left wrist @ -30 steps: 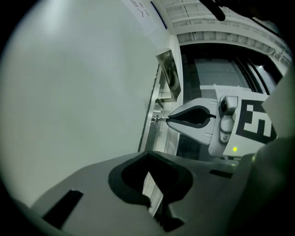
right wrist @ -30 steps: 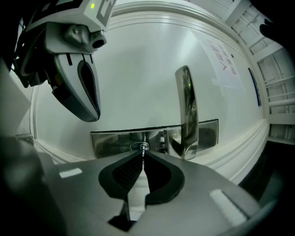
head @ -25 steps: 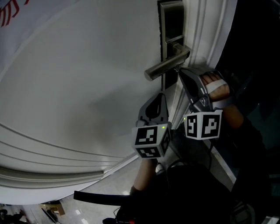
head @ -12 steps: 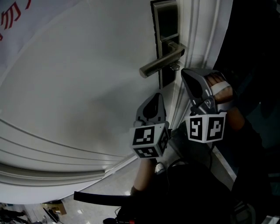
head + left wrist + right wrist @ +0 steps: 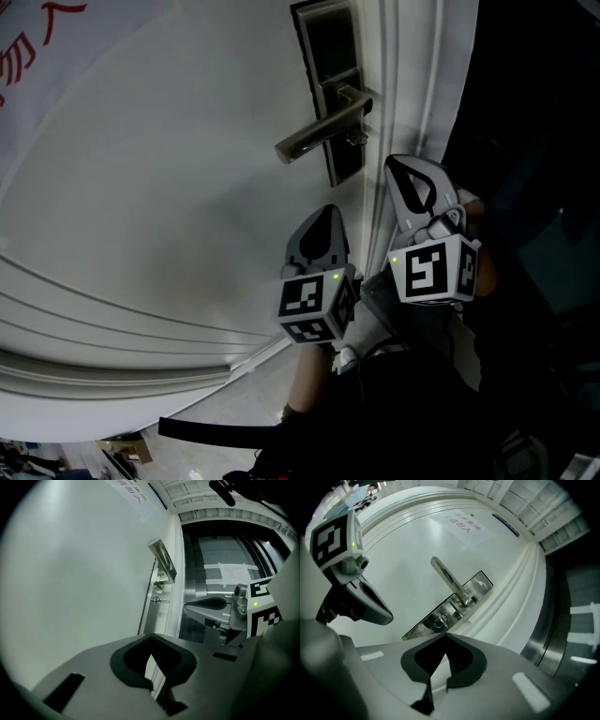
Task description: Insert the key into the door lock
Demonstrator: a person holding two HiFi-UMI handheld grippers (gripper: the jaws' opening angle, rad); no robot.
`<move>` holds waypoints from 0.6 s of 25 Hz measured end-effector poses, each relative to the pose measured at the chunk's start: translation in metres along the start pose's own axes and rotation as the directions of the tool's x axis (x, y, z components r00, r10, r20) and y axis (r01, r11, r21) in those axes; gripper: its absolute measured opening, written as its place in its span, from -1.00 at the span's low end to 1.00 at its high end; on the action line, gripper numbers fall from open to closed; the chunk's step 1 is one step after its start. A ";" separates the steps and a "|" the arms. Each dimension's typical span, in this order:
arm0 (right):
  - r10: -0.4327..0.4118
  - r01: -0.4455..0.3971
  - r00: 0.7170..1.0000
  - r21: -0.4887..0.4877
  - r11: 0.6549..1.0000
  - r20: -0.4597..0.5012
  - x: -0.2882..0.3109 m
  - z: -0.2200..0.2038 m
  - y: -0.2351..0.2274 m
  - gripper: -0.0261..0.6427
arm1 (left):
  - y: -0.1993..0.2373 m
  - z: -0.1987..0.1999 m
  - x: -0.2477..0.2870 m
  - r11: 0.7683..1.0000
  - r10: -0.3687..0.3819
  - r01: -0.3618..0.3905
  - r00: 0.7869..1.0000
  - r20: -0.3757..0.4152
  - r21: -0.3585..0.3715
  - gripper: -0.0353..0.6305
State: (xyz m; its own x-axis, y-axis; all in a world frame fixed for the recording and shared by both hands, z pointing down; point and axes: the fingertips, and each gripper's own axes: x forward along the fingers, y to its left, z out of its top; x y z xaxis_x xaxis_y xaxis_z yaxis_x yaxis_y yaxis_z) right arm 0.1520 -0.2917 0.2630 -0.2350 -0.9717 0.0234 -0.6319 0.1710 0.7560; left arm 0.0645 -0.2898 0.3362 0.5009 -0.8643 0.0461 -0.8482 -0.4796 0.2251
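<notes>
The key appears to sit already in the cylinder of the lock plate, just below the lever handle at the right edge of the door. It looks small, stiff, light and slick, so it is best pinched flat across its protruding bow. The left claw and right claw are each closed tip to tip on nothing, held side by side on the near side of the lock and aimed at it, touching neither key nor handle.
</notes>
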 end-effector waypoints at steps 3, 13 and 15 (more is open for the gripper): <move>-0.008 0.006 1.000 0.117 0.993 0.023 -0.004 -0.003 0.000 -0.92 | -0.002 -0.001 -0.002 1.000 0.004 -0.004 1.000 0.003 -0.004 -0.89; -0.031 -0.002 0.996 0.387 0.922 0.079 -0.018 -0.003 0.000 -0.92 | -0.001 -0.007 -0.005 1.000 0.017 -0.017 1.000 -0.021 -0.010 -0.89; -0.026 -0.008 0.996 0.396 0.918 0.082 -0.019 -0.004 0.001 -0.92 | 0.000 -0.008 -0.004 1.000 0.018 -0.018 1.000 -0.011 -0.001 -0.89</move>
State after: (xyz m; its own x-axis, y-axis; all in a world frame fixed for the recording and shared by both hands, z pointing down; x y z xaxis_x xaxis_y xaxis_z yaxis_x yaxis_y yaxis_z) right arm 0.1585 -0.2735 0.2660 -0.2779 -0.9593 -0.0499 -0.8705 0.2295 0.4353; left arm 0.0638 -0.2851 0.3439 0.4877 -0.8709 0.0610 -0.8568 -0.4640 0.2251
